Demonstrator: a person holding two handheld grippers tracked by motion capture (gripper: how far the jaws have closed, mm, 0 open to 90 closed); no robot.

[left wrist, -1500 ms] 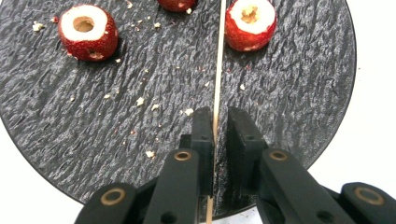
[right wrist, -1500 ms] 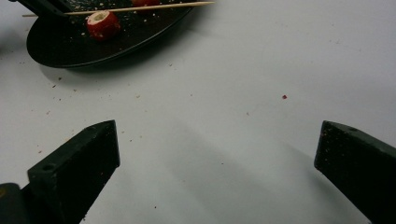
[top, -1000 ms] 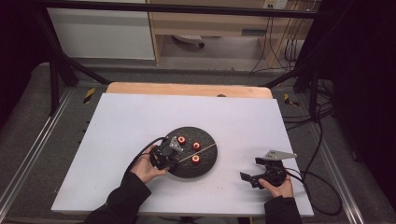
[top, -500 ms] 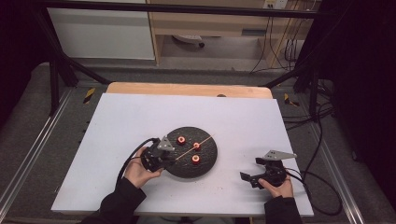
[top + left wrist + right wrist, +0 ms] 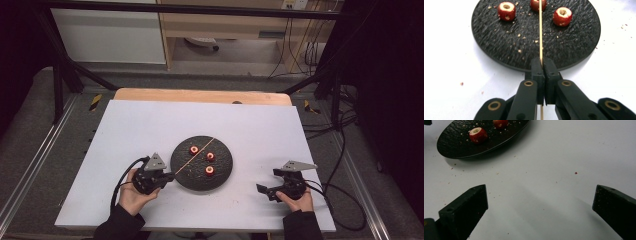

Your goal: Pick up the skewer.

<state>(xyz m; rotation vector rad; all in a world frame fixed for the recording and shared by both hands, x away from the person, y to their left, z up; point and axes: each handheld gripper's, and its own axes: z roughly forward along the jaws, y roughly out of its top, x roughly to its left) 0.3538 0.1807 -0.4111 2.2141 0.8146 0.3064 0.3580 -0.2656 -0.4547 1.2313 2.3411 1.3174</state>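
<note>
Here the left tongs (image 5: 543,66) pinch a thin wooden skewer (image 5: 540,30) at the near edge of the black plate (image 5: 499,45), the stick lying across it among three red cored fruits (image 5: 506,10). The right tongs (image 5: 540,207) (spread wide) rest apart on the white worktop (image 5: 554,165).

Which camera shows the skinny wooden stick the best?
The left gripper view: the stick runs up from the shut left gripper across the black plate. In the high view the stick is a thin pale line. The right gripper view has the plate and two red fruits.
</note>
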